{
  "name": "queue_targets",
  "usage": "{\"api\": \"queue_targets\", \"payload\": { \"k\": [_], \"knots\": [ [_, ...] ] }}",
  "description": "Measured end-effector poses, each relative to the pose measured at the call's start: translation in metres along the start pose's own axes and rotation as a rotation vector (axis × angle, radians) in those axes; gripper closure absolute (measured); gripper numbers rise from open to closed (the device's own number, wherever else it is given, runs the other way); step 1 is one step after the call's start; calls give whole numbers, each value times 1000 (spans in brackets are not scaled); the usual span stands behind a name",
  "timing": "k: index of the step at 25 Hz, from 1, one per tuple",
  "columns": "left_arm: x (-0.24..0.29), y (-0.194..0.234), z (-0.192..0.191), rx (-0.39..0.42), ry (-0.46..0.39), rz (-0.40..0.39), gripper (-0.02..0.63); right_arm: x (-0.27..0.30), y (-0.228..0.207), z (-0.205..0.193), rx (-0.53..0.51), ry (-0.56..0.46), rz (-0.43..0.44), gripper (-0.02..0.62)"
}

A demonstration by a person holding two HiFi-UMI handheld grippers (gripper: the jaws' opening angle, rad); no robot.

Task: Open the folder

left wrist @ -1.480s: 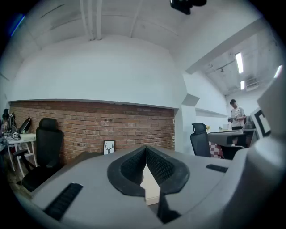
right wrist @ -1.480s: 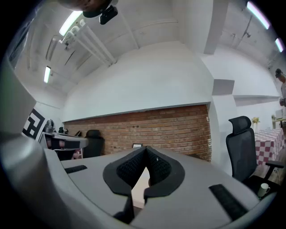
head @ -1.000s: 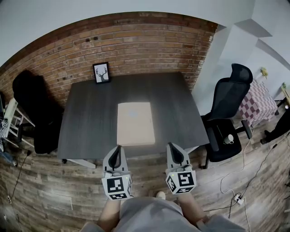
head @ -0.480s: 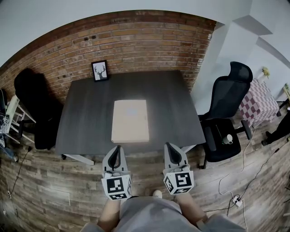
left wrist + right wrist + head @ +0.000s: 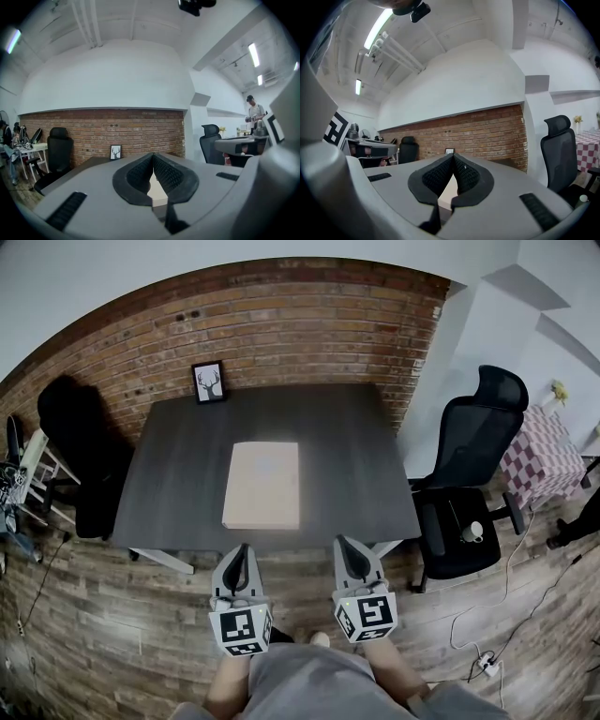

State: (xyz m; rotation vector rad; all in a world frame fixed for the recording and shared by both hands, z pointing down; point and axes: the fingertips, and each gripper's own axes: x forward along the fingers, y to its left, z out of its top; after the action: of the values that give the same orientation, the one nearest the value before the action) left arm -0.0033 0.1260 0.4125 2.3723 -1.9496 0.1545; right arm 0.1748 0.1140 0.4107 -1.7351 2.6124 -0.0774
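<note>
My left gripper [image 5: 242,554] has its two grey jaws pressed together at the tips, the black ribbed pads [image 5: 140,174] meeting in a narrow V with nothing caught between them. My right gripper [image 5: 344,549] is the same: tips touching, ribbed rubber pads [image 5: 465,176] bare, nothing in its grip. Each carries a white cube with black square markers at the back, left cube [image 5: 240,630] and right cube [image 5: 365,615], and both grippers sit side by side at about the near edge of the table [image 5: 356,456], touching nothing on it.

The folder [image 5: 263,486] lies flat and closed near the middle of that table, a plain tan rectangle with a matte, card-like face, its long side running away from me. Its near short edge is close to the table's front edge, between the lines of my two grippers.

The tabletop is dark grey with a faint wood grain. At its far edge a small black-framed deer picture [image 5: 209,382] stands against the red brick wall [image 5: 281,324]. A black mesh-backed office chair [image 5: 469,474] is at the right, another dark chair [image 5: 80,456] at the left, on rough wood-plank flooring [image 5: 94,615]
</note>
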Motion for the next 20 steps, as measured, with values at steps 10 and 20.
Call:
{"api": "queue_targets", "payload": {
  "k": [10, 20],
  "knots": [
    [31, 13, 4, 5, -7, -1, 603, 33, -9, -3, 1, 9, -5, 595],
    [111, 72, 8, 24, -7, -70, 603, 127, -11, -1, -16, 18, -87, 597]
  ]
}}
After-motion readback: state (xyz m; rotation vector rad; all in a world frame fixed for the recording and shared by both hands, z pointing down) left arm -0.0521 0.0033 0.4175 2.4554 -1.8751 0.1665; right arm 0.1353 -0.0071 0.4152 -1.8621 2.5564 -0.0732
